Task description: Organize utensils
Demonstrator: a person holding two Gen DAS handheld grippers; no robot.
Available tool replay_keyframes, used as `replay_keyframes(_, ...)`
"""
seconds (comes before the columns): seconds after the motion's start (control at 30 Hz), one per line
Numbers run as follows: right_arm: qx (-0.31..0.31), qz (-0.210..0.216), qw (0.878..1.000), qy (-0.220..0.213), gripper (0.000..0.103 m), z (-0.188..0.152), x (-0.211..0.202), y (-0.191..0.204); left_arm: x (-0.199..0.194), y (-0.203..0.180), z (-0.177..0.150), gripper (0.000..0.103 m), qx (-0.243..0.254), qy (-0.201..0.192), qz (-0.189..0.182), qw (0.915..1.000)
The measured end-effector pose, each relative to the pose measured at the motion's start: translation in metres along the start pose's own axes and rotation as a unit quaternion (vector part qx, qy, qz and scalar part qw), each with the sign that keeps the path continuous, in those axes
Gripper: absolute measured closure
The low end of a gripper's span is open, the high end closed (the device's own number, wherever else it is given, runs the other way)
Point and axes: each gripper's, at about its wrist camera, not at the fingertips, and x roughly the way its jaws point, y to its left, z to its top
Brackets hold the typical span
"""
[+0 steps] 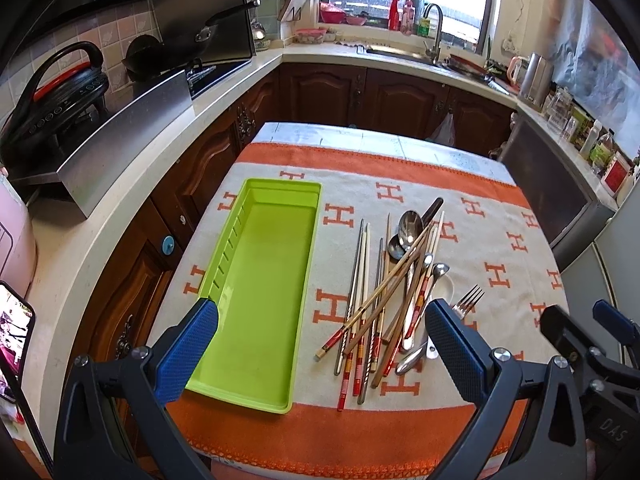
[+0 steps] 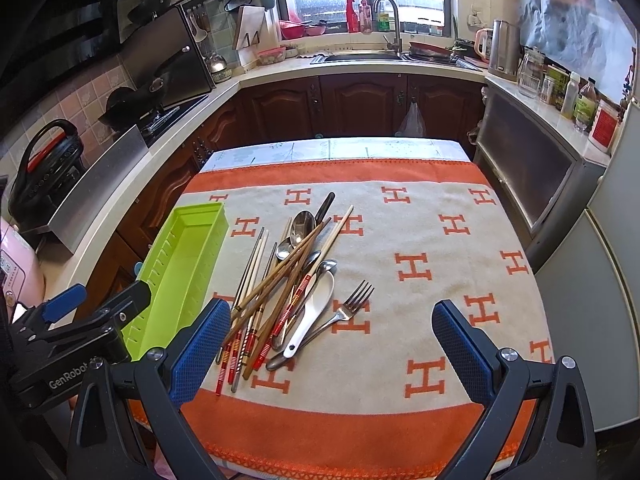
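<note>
On the left side of the counter (image 1: 472, 160), which is covered by a cream and orange cloth (image 2: 420, 216), lies a long lime-green tray (image 1: 264, 280), its inside bare. The left hand-held gripper (image 1: 320, 356) hovers over the near edge with its jaws spread wide and nothing between them; its left finger (image 1: 188, 352) overlaps the tray's near left corner, and its right finger (image 1: 456, 352) sits just in front of the near ends of the utensils.

Right of the tray, close but apart from it, lies a loose pile of chopsticks (image 2: 276, 280) crossed over metal spoons (image 2: 302, 224), with a white ceramic spoon (image 2: 316, 312) and a fork (image 2: 352, 304) at the pile's right edge.

The right hand-held gripper (image 2: 332, 344) is likewise spread wide and empty. The pile's near ends lie just beyond its left finger (image 2: 200, 352), while its right finger (image 2: 460, 348) stands over bare cloth, well apart from the fork.
</note>
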Motion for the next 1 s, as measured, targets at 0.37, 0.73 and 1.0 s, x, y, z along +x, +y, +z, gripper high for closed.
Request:
replay_keyframes(0.37, 0.005, -0.001, 1.0, -0.009, 0.001, -0.003, -0.013, -0.001, 0.012, 0.003, -0.002, 0.001, 0.004, 0.048, -0.014, 0.9987)
replay_keyframes(0.73, -0.001, 0.018, 1.0, 0.026, 0.018, 0.028, 0.006, -0.016, 0.014, 0.008, 0.045, 0.001, 0.028, 0.012, -0.038, 0.9988)
replay_keyframes(1.0, 0.056, 0.07, 0.992, 0.089, 0.032, 0.068, 0.055, -0.045, 0.069, -0.015, 0.073, 0.001, 0.083, 0.1, -0.082, 0.9881)
